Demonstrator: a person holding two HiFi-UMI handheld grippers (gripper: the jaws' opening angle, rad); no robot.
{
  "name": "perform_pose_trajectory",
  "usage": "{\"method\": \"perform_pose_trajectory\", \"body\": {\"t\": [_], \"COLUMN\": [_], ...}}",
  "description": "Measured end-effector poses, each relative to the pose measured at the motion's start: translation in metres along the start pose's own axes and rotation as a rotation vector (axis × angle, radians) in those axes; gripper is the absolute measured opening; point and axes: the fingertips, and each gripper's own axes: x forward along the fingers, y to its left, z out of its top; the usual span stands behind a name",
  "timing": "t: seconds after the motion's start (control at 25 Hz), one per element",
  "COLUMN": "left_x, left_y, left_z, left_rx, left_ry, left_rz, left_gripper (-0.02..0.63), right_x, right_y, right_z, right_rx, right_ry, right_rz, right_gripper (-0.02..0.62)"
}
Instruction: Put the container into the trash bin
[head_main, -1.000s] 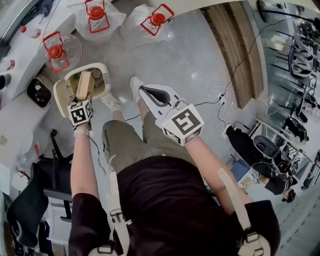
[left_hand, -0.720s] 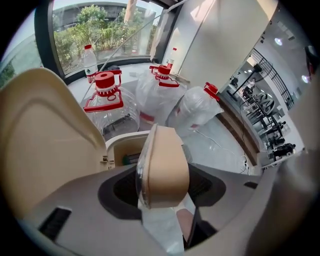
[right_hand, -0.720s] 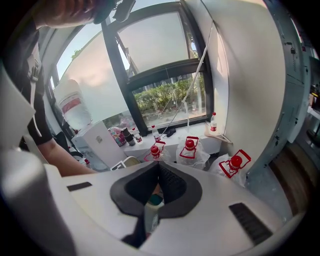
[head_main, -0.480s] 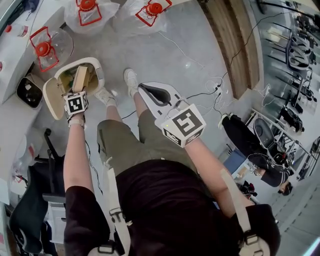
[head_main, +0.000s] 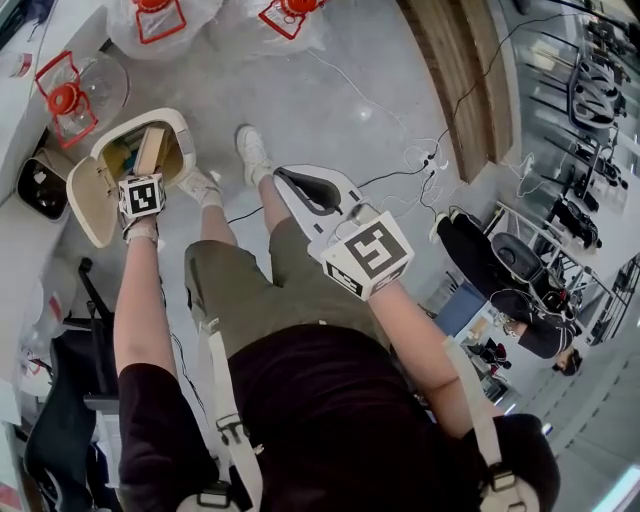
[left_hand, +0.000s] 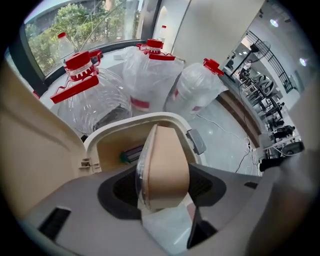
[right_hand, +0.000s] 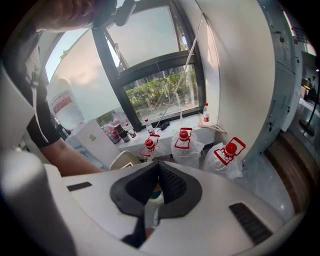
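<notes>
Left claw (left_hand: 163, 176) is clamped on the container (left_hand: 167, 165), a tan tub with a clear lid, held edge-on with jaws spread wide around it. The container hangs right at the trash bin's (head_main: 186, 132) open mouth, far end pointing into the bin; can't tell if it is below the rim. The bin lid (head_main: 86, 196) is flipped open on the bin's left side in the head view. Right claw (right_hand: 159, 165) has its jaws together with nothing in them, well apart from the bin, over the person's thigh. Clear water jugs (left_hand: 97, 97) with red caps stand just beyond the bin.
</notes>
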Motion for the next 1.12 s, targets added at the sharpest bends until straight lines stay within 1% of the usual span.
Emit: {"method": "perform_pose_trajectory", "body": {"t": [0.36, 0.52, 0.6, 0.84, 1.12], "left_x": [0.013, 0.020, 0.020, 0.016, 0.008], "left_y": [0.006, 0.005, 0.004, -0.001, -0.008], "left_z": [0.009, 0.012, 0.013, 0.011, 0.013], "left_rx": [0.027, 0.022, 0.026, 0.027, -0.001], "left_ry": [0.019, 0.015, 0.015, 0.032, 0.032], "left_rz": [0.023, 0.011, 0.014, 0.019, 0.001], "left_gripper": [0.269, 0.310, 0.318, 0.318, 0.316], "right_x": [-0.001, 0.001, 0.002, 0.005, 0.003], "right_y": [-0.005, -0.005, -0.006, -0.008, -0.009], "right_z": [-0.010, -0.008, -0.008, -0.009, -0.001], "right_rx": [0.020, 0.020, 0.022, 0.030, 0.011], "right_ry": [0.016, 0.015, 0.014, 0.007, 0.001], "right_rz": [-0.009, -0.004, -0.003, 0.007, 0.021], "right_gripper": [0.015, 0.015, 0.015, 0.015, 0.015]}}
